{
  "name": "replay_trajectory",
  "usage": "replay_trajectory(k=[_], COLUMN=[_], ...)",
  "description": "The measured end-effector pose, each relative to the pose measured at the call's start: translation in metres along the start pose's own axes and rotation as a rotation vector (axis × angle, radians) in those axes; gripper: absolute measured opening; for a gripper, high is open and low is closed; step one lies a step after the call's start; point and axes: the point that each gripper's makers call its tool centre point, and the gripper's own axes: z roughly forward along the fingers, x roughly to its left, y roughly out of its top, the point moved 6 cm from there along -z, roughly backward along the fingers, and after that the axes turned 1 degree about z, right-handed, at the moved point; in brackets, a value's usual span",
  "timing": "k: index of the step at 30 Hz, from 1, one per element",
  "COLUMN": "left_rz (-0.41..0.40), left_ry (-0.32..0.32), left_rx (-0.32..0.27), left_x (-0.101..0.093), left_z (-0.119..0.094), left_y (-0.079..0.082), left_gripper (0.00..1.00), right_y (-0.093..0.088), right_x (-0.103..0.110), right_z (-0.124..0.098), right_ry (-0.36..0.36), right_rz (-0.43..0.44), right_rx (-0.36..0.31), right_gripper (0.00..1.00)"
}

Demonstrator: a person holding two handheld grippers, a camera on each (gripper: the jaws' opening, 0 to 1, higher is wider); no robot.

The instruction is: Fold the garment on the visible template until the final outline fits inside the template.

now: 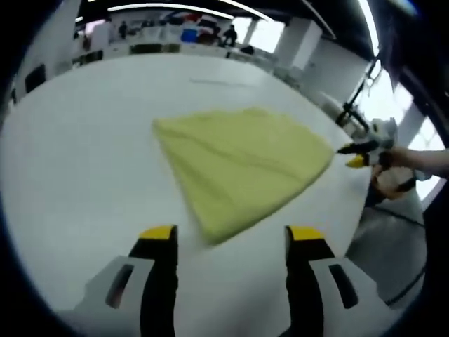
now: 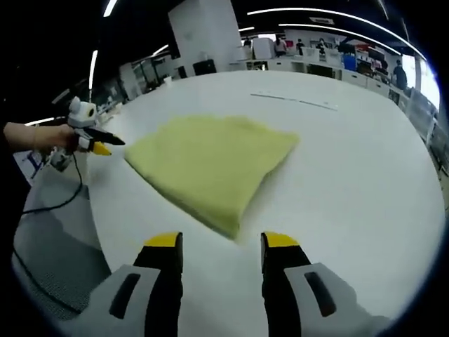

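Left gripper: yellow-tipped jaws held apart, nothing clamped. Right gripper: jaws likewise spread, nothing between. Just ahead of both, the yellow garment, soft, folded flat into a rough wedge, is laid on the smooth white table.

You're at a broad white table; long ceiling light strips overhead; white column behind; desks along the far wall; bright windows; grey floor.
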Motion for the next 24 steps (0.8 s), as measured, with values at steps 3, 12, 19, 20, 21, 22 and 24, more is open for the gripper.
replay_trajectory(k=[3,12,19,20,21,22,24], left_rz=[0.001,0.000,0.009,0.010,0.010,0.010,0.018], left_ry=[-0.022,-0.061,-0.056,-0.053,-0.052,-0.053,-0.052], left_rx=[-0.002,0.010,0.023,0.021,0.020,0.020,0.027], left_x=[0.000,0.007,0.009,0.011,0.012,0.013,0.013], left_z=[0.005,0.019,0.019,0.018,0.018,0.017,0.017], left_y=[-0.001,-0.005,-0.007,-0.007,-0.007,-0.007,-0.008], left_gripper=[0.54,0.43,0.33,0.31,0.30,0.28,0.25], right_y=[-0.001,0.005,0.005,0.005,0.005,0.005,0.006], right_x=[0.000,-0.002,-0.003,-0.004,-0.004,-0.005,-0.006], right_z=[0.005,0.017,0.023,0.023,0.023,0.024,0.025], right_ry=[0.012,0.031,0.041,0.040,0.040,0.040,0.040], right_rz=[-0.011,-0.026,-0.038,-0.037,-0.038,-0.039,-0.043], right_rx=[0.018,0.028,0.039,0.037,0.035,0.034,0.034], right_gripper=[0.40,0.34,0.24,0.24,0.23,0.21,0.16])
